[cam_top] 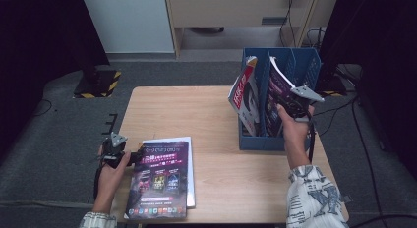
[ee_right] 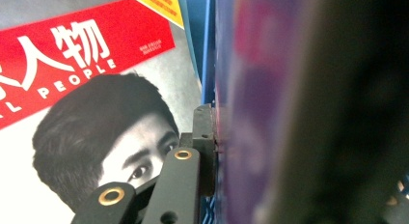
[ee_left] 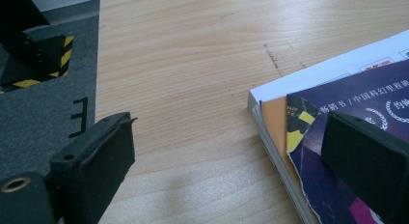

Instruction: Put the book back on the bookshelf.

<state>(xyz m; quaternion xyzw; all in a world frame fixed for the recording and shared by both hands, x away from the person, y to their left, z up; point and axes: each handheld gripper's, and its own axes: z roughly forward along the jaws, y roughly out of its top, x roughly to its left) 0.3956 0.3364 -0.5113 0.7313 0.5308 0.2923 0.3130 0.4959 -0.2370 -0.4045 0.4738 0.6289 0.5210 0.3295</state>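
A blue file holder (cam_top: pixel 301 58) stands at the table's far right. In it a magazine with a red title (cam_top: pixel 242 93) (ee_right: pixel 87 89) leans left. Beside it a purple magazine (cam_top: pixel 272 98) (ee_right: pixel 251 113) stands in another slot, and my right gripper (cam_top: pixel 290 104) (ee_right: pixel 226 132) is shut on its edge. A purple magazine (cam_top: pixel 160 181) (ee_left: pixel 357 96) lies flat on a stack at the front left. My left gripper (cam_top: pixel 136 156) (ee_left: pixel 229 132) is open at the stack's top left corner, with one jaw over the cover and the other over bare wood.
Under the flat purple magazine lie an orange-edged one and a white booklet (cam_top: pixel 189 152) (ee_left: pixel 328 69). The wooden table (cam_top: pixel 196 115) is bare between stack and holder. Grey carpet, a hazard-striped base (cam_top: pixel 101 85) and cables surround the table.
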